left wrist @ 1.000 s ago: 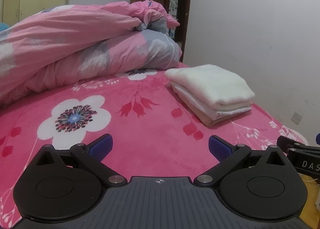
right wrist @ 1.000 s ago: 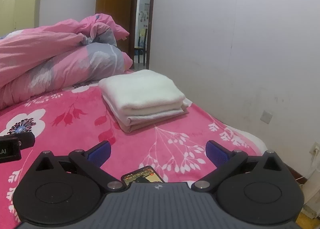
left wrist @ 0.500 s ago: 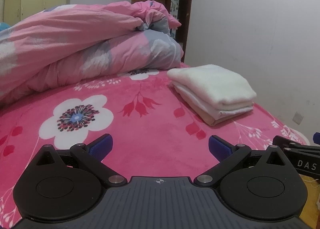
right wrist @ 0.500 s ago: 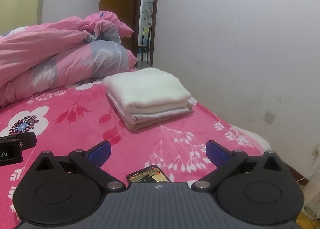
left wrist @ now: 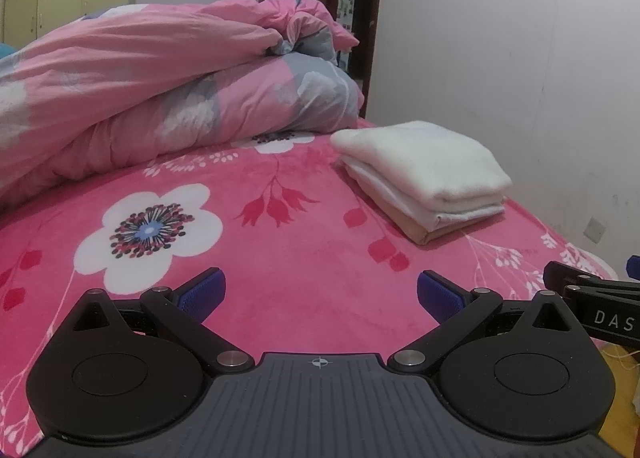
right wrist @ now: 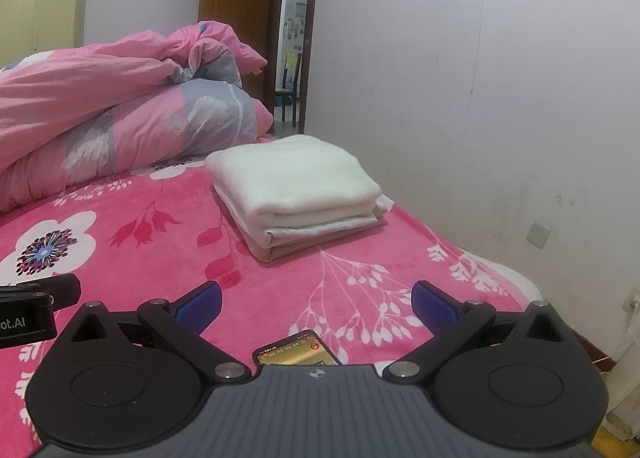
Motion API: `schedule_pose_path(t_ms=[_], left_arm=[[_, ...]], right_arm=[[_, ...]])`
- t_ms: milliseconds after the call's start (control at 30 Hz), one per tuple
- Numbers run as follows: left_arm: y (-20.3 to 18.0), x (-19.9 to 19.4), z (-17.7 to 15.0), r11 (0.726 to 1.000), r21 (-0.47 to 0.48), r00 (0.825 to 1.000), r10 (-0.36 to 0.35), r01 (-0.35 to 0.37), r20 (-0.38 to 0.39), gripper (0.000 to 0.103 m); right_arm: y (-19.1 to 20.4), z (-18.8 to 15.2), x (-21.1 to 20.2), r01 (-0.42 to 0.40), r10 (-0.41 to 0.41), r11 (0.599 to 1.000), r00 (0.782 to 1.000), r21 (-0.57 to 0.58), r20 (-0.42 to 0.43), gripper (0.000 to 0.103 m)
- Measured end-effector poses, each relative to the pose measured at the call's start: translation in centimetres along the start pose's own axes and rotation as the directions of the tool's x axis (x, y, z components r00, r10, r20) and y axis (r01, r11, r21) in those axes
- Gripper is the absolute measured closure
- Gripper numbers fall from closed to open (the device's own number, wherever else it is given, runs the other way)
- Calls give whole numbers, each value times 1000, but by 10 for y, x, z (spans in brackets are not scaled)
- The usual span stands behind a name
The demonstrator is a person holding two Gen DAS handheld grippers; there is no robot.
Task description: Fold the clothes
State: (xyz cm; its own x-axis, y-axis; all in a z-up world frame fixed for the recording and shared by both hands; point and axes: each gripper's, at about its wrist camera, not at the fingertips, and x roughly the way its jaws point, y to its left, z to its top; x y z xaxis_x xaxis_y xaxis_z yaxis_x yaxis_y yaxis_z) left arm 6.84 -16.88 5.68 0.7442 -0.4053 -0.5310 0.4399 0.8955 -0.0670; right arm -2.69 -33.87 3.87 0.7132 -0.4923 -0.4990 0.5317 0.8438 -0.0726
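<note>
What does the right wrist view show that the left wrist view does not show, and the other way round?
Only the right wrist view shows a phone lying on the bed close to the open right gripper, and a chair through the doorway. Only the left wrist view shows its own open left gripper. Both show the stack of folded clothes on the pink flowered blanket, the bunched pink quilt behind, and the white wall.
</note>
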Motion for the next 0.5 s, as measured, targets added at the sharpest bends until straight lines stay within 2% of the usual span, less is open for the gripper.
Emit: schedule_pose_path(t_ms=[500], left_arm=[[-2, -2, -1, 1000, 12, 1000, -2, 2, 11, 0]], right_arm=[[2, 0, -3, 12, -12, 1000, 1000, -8, 6, 0]])
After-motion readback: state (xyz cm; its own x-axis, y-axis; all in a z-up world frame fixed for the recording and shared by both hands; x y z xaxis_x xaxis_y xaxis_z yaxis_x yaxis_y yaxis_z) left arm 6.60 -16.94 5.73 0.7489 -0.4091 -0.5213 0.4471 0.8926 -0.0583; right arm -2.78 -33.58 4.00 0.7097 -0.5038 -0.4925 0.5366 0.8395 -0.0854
